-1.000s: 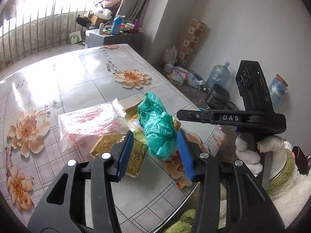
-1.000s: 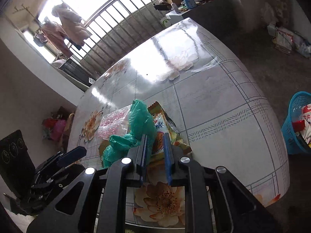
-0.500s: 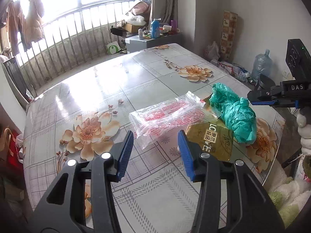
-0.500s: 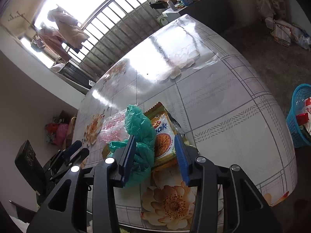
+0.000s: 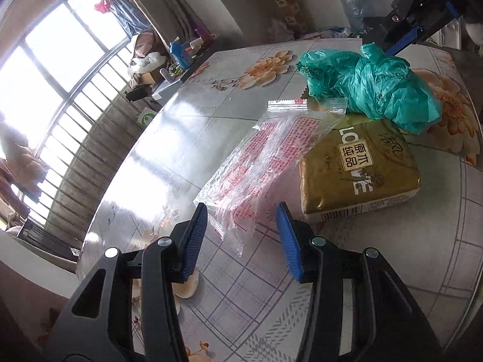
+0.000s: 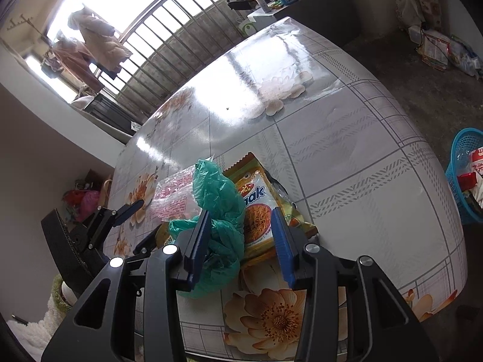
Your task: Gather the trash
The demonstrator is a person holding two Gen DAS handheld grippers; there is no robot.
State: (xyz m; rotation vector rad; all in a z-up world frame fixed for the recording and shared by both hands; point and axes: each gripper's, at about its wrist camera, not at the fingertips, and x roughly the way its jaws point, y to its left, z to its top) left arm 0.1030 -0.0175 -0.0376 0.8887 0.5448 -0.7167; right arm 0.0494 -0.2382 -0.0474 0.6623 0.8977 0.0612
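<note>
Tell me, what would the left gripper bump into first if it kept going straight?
Probably the clear plastic bag. The left gripper points right at its near end with jaws open; the gold tissue pack sits off to the right.

Trash pile crowds one table [image 6: 347, 138] edge: green bag [image 6: 222, 211], noodle packet [image 6: 256, 208], clear wrapper [image 5: 265, 163], gold tissue pack [image 5: 359, 172]. The tabletop beyond is unobstructed.
</note>
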